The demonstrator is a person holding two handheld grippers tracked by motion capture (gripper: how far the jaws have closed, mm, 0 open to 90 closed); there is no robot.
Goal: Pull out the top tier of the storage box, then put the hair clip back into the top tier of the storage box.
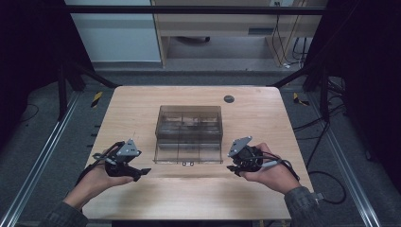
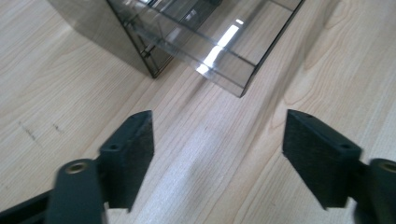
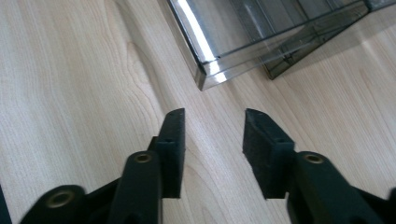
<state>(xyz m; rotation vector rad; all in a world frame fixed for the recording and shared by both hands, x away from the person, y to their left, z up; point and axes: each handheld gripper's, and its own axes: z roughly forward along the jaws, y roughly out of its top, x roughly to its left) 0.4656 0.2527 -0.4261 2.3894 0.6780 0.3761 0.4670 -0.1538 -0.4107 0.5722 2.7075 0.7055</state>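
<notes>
Clear box [image 1: 189, 135] between, apart from both claws, untouched.

Table [image 1: 142, 109]: light wood-grain top, matt, smooth, with visible darker grain streaks and a few small scuff marks in the left gripper view; a round dark grey insert [image 1: 229, 99] sits near its far edge. Compartment box [image 1: 189, 124]: smoke-tinted clear plastic, glossy, hard-edged; its hinged lid [image 1: 188, 152] lies flat on the table and throws bright reflections in both gripper views. Left gripper [image 2: 217, 149]: black matt plastic, pads [image 2: 135, 154] finely textured, rough-looking; brass-coloured metal eyelets at the pivots. Right gripper [image 3: 212, 149]: same black matt finish, same grainy pads [image 3: 261, 144] and brass-coloured eyelets. Grey matt plate [image 1: 127, 148] on top of each gripper. Sleeve [image 1: 305, 203]: dull woven cloth.
</notes>
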